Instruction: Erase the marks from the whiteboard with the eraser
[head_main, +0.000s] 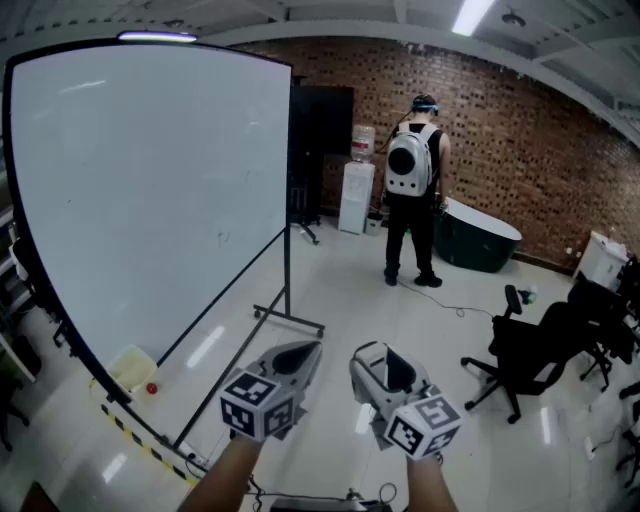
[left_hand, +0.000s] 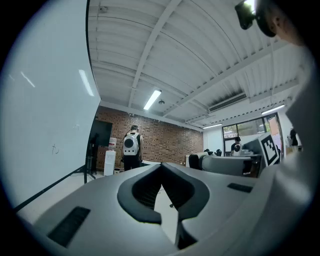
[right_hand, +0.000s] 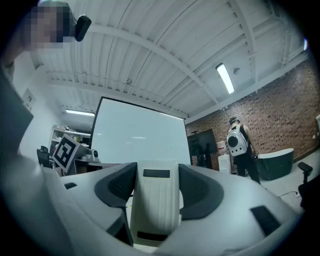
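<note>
Right gripper clamps eraser; left gripper closed.

Whiteboard glossy; eraser matt ribbed plastic; wall rough brick.

The glossy white floor carries the whiteboard stand, a black office chair, a water dispenser, a dark tub and striped tape.

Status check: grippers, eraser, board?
Left gripper shut, empty. Right gripper shut on eraser. Both short of the whiteboard; small mark shows mid-board. Nothing in between; person far back.
</note>
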